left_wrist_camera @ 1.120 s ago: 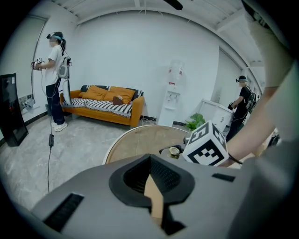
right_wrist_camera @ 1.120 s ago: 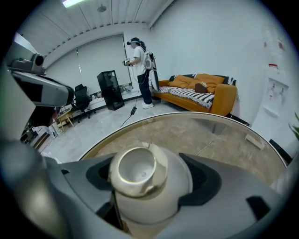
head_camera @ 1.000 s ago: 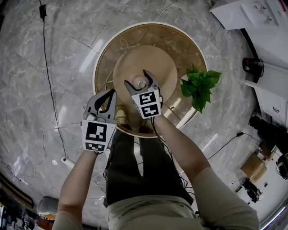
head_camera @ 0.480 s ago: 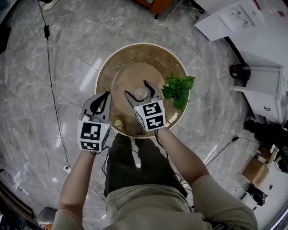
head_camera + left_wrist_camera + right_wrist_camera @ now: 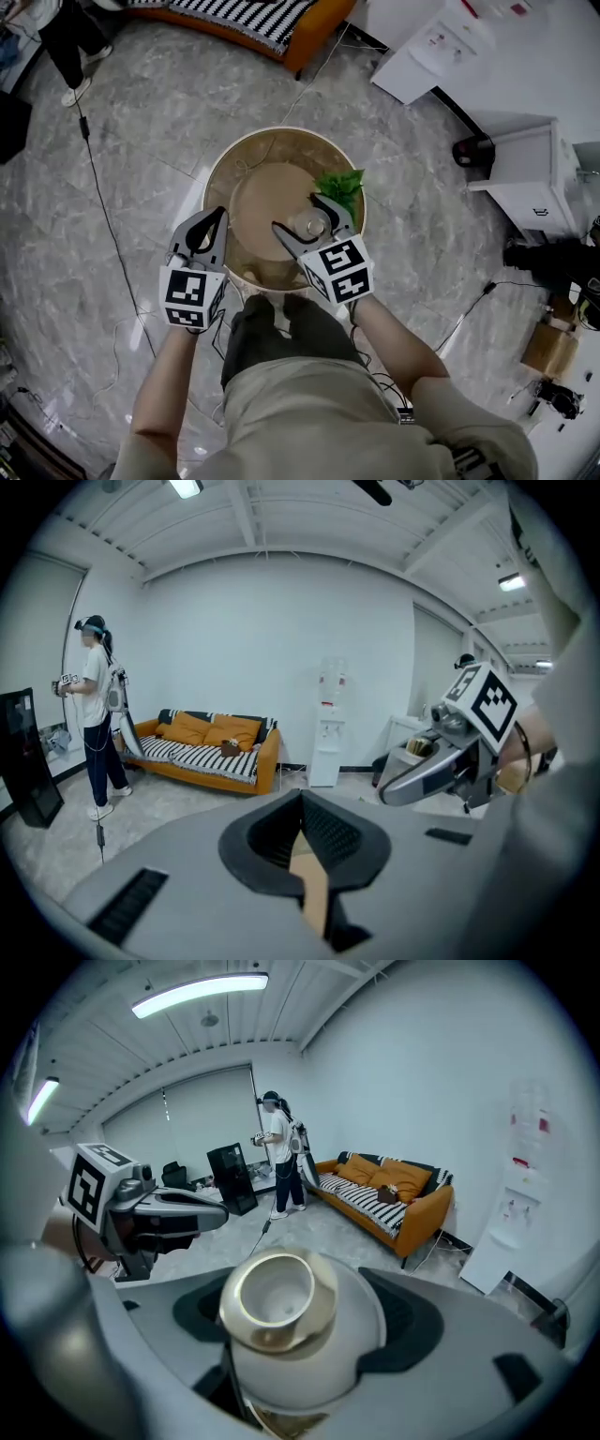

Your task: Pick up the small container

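The small container (image 5: 307, 225) is a round white pot with a gold rim. My right gripper (image 5: 300, 216) is shut on it, one jaw on each side, and holds it in the air above the round wooden table (image 5: 246, 159). In the right gripper view the container (image 5: 281, 1335) fills the space between the jaws, its open mouth facing the camera. My left gripper (image 5: 217, 217) hovers to the left of the table's near edge, shut with nothing in it. In the left gripper view its jaws meet in front of the camera.
A green plant (image 5: 342, 185) stands on the table's right side, just beyond the right gripper. Cables (image 5: 103, 216) run over the marble floor at the left. White cabinets (image 5: 525, 178) stand at the right. An orange sofa (image 5: 206, 747) and a standing person (image 5: 94, 724) are across the room.
Both grippers have risen and now point level across the room. The container has gone up with the right gripper, and the table looks smaller and farther below.
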`<control>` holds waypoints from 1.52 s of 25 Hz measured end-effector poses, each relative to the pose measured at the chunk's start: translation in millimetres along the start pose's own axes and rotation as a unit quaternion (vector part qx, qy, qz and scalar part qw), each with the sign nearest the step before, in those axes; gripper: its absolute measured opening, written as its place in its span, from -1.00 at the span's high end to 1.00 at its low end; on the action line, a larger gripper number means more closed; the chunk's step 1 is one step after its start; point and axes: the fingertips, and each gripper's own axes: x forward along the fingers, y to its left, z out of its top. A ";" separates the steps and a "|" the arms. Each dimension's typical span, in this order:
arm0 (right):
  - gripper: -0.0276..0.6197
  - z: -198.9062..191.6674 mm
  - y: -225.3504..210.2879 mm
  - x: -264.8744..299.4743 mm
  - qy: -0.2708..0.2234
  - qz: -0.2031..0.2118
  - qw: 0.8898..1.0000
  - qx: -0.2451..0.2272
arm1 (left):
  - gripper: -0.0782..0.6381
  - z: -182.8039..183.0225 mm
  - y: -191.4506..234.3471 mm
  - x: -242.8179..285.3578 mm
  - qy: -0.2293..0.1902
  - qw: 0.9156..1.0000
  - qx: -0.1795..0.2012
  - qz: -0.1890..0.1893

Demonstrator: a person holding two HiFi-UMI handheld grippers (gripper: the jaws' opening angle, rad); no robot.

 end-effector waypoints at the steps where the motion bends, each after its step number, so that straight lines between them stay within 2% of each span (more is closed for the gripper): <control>1: -0.12 5.2 1.8 -14.0 -0.002 0.000 1.000 -0.002 | 0.76 8.5 -6.3 -7.1 -0.003 1.000 0.003 -0.003; 7: -0.12 26.5 11.7 -81.5 -0.016 0.001 1.000 -0.003 | 0.76 51.3 -44.1 -45.7 -0.018 0.999 0.001 -0.035; 13: -0.12 19.7 21.2 -132.4 -0.016 0.002 1.000 0.012 | 0.76 61.1 -90.3 -77.7 -0.010 0.997 0.011 -0.075; 22: -0.12 14.6 23.0 -165.5 -0.014 -0.006 1.000 0.002 | 0.76 83.5 -108.3 -82.0 -0.027 0.997 0.014 -0.071; 38: -0.12 4.1 7.1 -170.6 -0.007 -0.009 1.000 0.002 | 0.76 95.3 -103.9 -77.5 -0.027 0.998 0.015 -0.050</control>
